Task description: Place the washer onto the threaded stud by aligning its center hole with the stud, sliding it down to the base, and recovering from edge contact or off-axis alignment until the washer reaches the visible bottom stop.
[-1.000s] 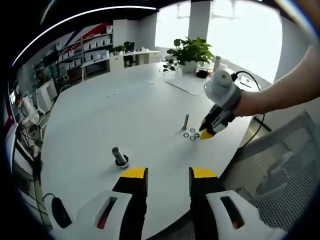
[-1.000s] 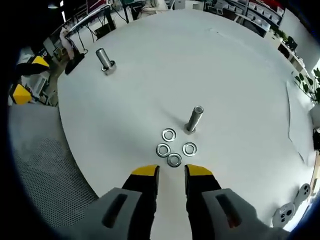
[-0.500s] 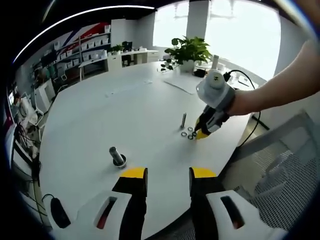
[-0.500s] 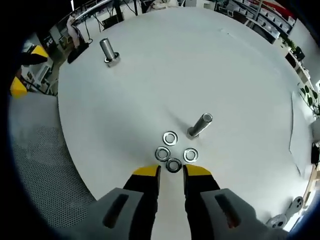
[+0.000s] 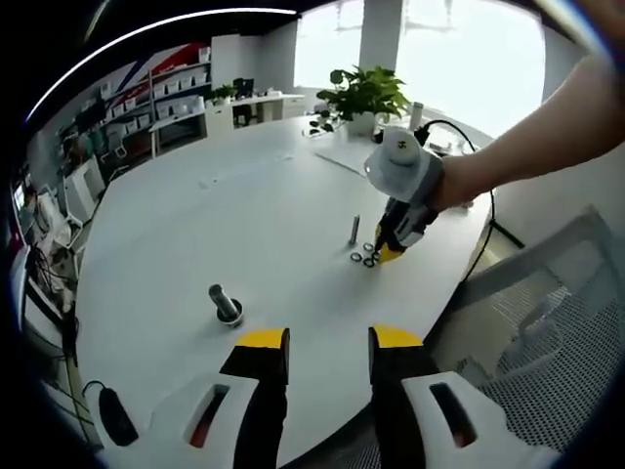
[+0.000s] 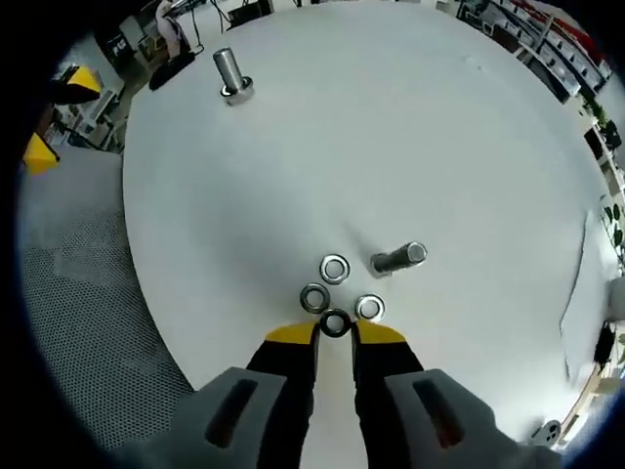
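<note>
Several steel washers lie on the white round table (image 6: 410,117) beside a thin threaded stud (image 6: 400,259). My right gripper (image 6: 336,333) is down at the table. Its yellow fingertips (image 6: 292,335) are a narrow gap apart, on either side of the nearest washer (image 6: 335,323), which lies flat on the table. Three other washers (image 6: 334,268) lie just beyond it. In the left gripper view, the right gripper (image 5: 389,250) and a person's arm reach down to the washers (image 5: 362,258) by the stud (image 5: 354,230). My left gripper (image 5: 327,339) is open and holds nothing, low over the near table edge.
A thicker bolt on a round base (image 6: 231,73) (image 5: 227,305) stands apart from the washers toward the table's edge. A potted plant (image 5: 363,96) and papers lie on the far side. A mesh chair (image 5: 547,332) stands beside the table. The left gripper's yellow tips (image 6: 39,151) show off the table edge.
My right gripper has dropped toward the table and moved up to the nearest washer, and its jaws have narrowed around it. The left gripper has stayed nearly still.
</note>
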Available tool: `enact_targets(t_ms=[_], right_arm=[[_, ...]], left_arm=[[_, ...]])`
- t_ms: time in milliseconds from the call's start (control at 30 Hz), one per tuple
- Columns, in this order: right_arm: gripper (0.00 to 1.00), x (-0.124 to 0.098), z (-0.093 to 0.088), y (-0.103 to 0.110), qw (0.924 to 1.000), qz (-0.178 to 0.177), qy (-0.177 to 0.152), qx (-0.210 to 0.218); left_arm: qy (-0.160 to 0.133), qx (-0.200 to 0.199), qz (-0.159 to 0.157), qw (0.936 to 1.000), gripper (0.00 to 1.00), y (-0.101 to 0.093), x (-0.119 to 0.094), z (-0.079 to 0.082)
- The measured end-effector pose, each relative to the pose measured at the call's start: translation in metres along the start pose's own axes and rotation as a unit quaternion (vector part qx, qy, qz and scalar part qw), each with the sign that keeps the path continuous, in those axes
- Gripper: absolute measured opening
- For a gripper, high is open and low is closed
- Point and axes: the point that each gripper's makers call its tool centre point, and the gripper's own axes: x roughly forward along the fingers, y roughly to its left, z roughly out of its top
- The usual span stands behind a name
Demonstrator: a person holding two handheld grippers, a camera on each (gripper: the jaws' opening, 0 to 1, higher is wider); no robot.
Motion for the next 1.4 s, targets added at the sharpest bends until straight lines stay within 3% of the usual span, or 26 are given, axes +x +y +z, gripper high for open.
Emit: enact_targets(t_ms=[133, 200, 400, 700, 833, 967, 1400], right_arm=[[0.17, -0.0003, 0.0007, 0.0006, 1.0000, 0.001, 0.009, -0.001], [0.20, 0.0002, 0.0016, 0.0030, 0.9999, 0.005, -0.005, 0.015], [0.19, -0.0001, 0.0031, 0.0032, 0.9995, 0.015, -0.026, -0.007], [0.15, 0.0015, 0.0047, 0.0003, 0.9990, 0.025, 0.025, -0.028], [0.15, 0.0016, 0.0036, -0.0001, 0.9987, 0.016, 0.032, -0.036], [0.14, -0.0003, 0.0046, 0.0005, 0.9996, 0.015, 0.003, -0.024], [0.14, -0.0016, 0.0015, 0.0018, 0.9989, -0.015, -0.045, 0.004]], left_arm=[[0.000, -0.001, 0.000, 1.0000, 0.30, 0.0006, -0.0001, 0.0003], [0.000, -0.001, -0.001, 1.0000, 0.30, 0.0003, 0.0000, 0.0006], [-0.002, -0.005, -0.001, 1.0000, 0.30, 0.0010, -0.0003, 0.0013], [-0.006, 0.000, 0.000, 1.0000, 0.30, 0.0005, -0.0009, 0.0025], [-0.011, -0.004, -0.002, 0.9999, 0.30, 0.0003, -0.0010, 0.0042], [-0.013, -0.006, 0.002, 0.9999, 0.30, 0.0020, -0.0022, 0.0048], [-0.017, -0.003, 0.006, 0.9998, 0.29, 0.0033, -0.0033, 0.0070]])
